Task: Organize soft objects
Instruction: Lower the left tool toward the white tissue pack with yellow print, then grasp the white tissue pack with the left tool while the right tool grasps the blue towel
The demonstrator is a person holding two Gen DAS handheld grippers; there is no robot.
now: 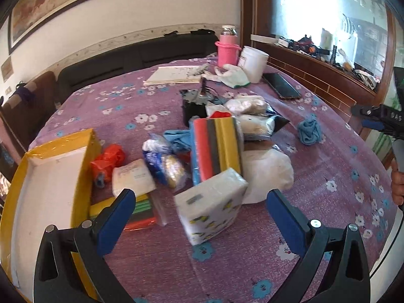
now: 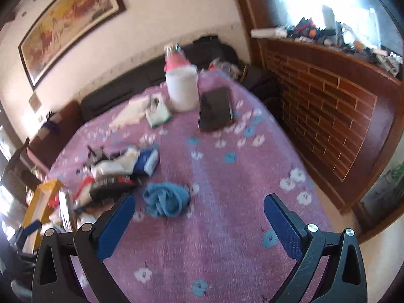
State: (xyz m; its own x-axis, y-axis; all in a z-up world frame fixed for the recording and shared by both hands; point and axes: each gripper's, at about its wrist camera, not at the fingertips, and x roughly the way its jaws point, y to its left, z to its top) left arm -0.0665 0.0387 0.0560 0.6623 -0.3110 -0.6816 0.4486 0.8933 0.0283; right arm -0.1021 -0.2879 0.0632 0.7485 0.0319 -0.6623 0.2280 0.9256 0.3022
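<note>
Two hand-held grippers hover over a purple flowered surface [image 1: 315, 166] strewn with soft goods. The left hand-held gripper [image 1: 200, 203], jaws spread wide and empty, frames a white tissue pack [image 1: 210, 205] with yellow print that sits tilted between its blue fingers [image 1: 116, 219] at the centre bottom of the left wrist view, touching neither. Just behind the pack leans a pack of striped sponges [image 1: 214, 146], with a white bag [image 1: 267, 174] to its right and a yellow box [image 1: 50, 189] at the lower left of the frame. In the blurred right wrist view, the right hand-held gripper [image 2: 199, 208] is likewise wide and empty; a crumpled blue cloth [image 2: 165, 199] lies just ahead, nearer its left finger, apart from the heap at the left edge.
</note>
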